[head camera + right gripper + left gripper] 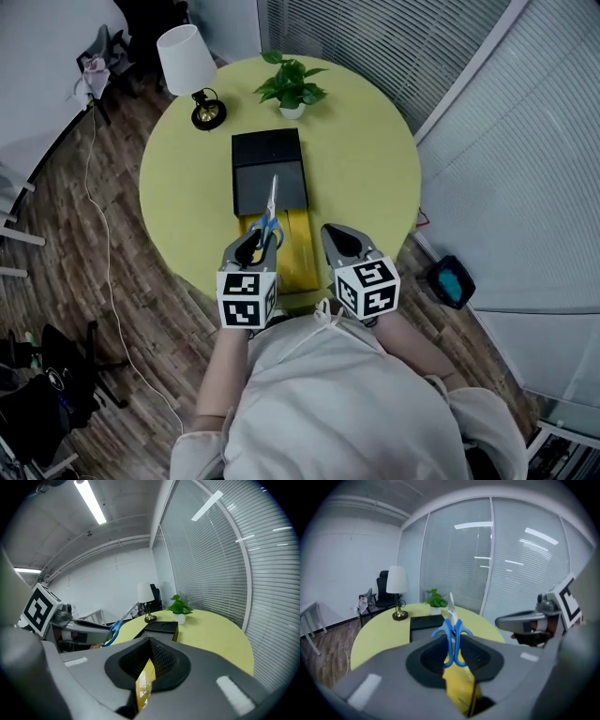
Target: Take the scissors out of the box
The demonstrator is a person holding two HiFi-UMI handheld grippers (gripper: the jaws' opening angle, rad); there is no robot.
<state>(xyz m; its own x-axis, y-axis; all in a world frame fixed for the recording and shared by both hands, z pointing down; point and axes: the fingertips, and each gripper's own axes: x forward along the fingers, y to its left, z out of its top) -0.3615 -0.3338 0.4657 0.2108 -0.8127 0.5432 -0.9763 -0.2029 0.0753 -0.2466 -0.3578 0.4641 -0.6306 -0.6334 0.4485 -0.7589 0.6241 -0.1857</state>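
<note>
Scissors (270, 211) with blue handles and pale blades are up off the table, blades pointing away from me. My left gripper (251, 246) is shut on the handles (452, 639). They hang over a yellow box part (295, 258) that lies in front of the open black box (269, 169). My right gripper (342, 239) hovers to the right of the yellow part, level with the left one. Its jaws stand a narrow gap apart with only yellow (145, 681) showing through. In the right gripper view the scissors (112, 629) stick out of the left gripper (89, 629).
The round yellow-green table (366, 159) carries a white-shaded lamp (192, 66) at the back left and a potted plant (291, 86) at the back. Window blinds run along the right. A cable and chairs are on the wooden floor at the left.
</note>
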